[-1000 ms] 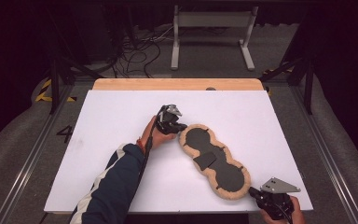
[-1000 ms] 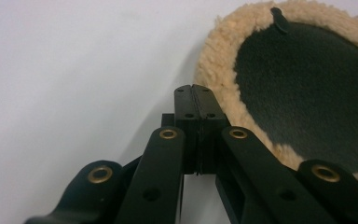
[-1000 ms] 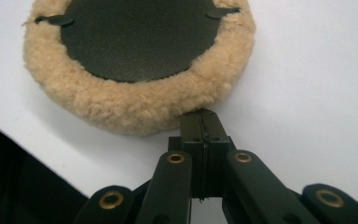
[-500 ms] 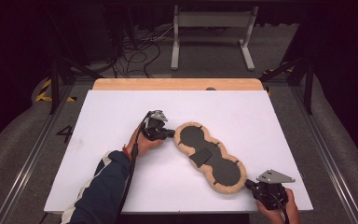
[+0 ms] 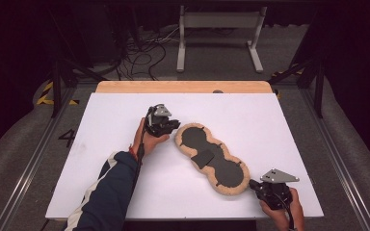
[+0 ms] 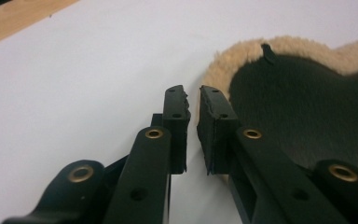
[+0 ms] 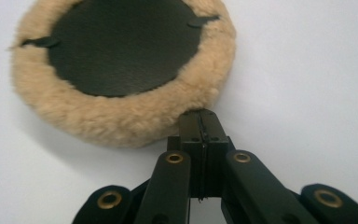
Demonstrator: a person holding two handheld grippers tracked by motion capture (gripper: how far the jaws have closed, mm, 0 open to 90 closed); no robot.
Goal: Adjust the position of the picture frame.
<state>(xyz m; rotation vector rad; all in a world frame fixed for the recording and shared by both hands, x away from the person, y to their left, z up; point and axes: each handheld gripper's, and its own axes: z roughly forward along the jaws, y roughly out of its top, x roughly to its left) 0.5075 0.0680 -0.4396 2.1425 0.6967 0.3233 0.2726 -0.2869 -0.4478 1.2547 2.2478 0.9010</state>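
A peanut-shaped sheepskin pad (image 5: 217,166), dark inside with a tan fleece rim, lies slantwise on the white table (image 5: 115,115). A small dark flap (image 5: 203,158) sits at its waist. My left gripper (image 5: 176,126) is at the pad's upper-left end. In the left gripper view its jaws (image 6: 193,100) have just been opening and stand a narrow gap apart with nothing between them; the fleece rim (image 6: 223,70) lies just beyond them. My right gripper (image 5: 254,184) is at the lower-right end, shut, its tips (image 7: 200,116) touching the fleece (image 7: 121,116).
A wooden strip (image 5: 183,86) runs along the table's far edge. Beyond it on the floor stand a grey metal frame (image 5: 219,29) and loose cables (image 5: 144,48). Bare white table lies left and right of the pad.
My left gripper has drawn back to the left, its jaws parting off the pad's rim. The right gripper has moved up and left until it touches the pad's lower end. The pad shifted slightly left.
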